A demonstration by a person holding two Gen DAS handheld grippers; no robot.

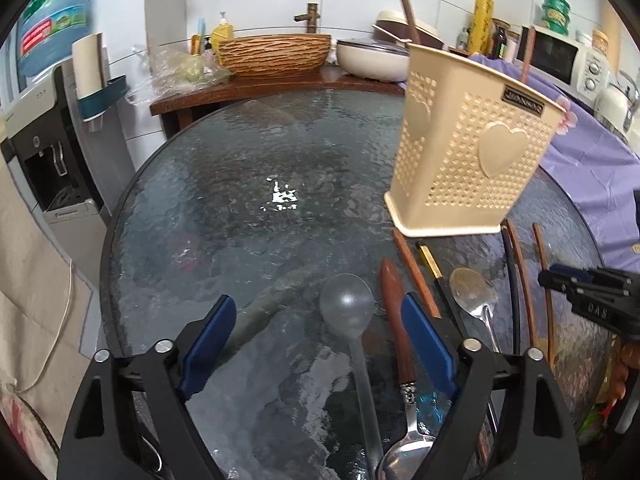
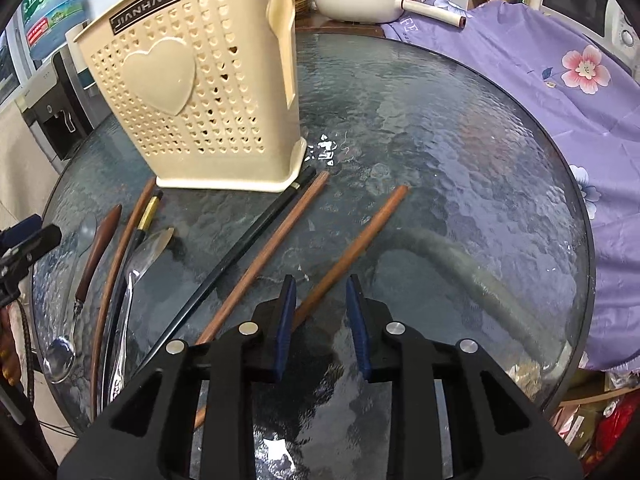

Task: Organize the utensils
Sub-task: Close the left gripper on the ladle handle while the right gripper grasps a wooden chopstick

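Left gripper [image 1: 316, 334]: jaws wide apart over the glass table [image 1: 240, 168], with a translucent spoon [image 1: 354, 320] and a wooden-handled spoon [image 1: 396, 320] lying between them, neither pressed. Right gripper [image 2: 322, 320]: jaws narrowly apart, straddling a brown chopstick [image 2: 360, 240] whose lower end runs between them; contact cannot be confirmed. Beside it lie a second brown chopstick [image 2: 264, 260], a black chopstick [image 2: 240, 252] and a metal spoon [image 2: 140, 264]. Beyond, the cream holder [image 2: 192, 92] stands upright on the table.
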